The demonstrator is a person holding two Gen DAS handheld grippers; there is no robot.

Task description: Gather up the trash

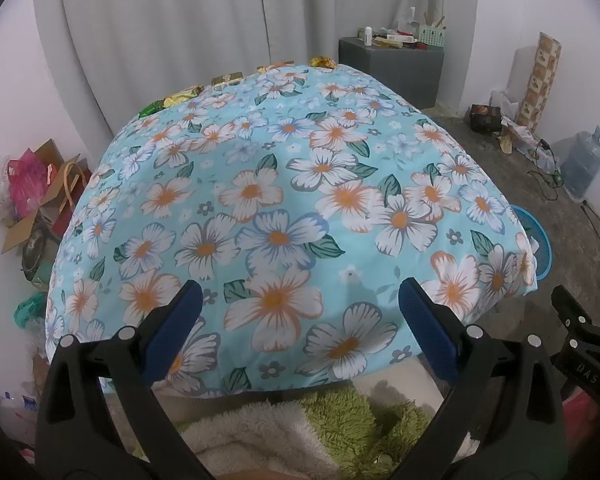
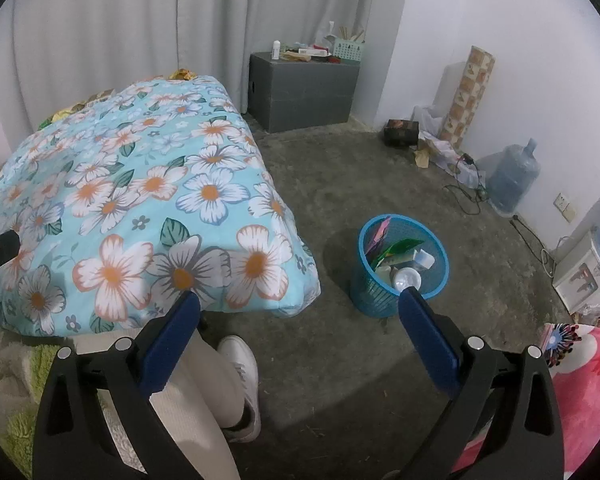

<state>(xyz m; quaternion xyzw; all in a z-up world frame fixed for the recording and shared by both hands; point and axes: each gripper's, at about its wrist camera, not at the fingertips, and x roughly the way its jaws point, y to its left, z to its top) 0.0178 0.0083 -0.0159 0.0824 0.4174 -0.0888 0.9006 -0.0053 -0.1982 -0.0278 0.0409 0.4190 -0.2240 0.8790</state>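
Beside the blue bin (part-filled), both grippers — left gripper, right gripper — gape empty.

The left hand-held gripper hangs with its blue pads spread wide and nothing between them above the near edge of the floral-covered desk, while crumpled gold and green wrappers line its far edge before the grey curtain.
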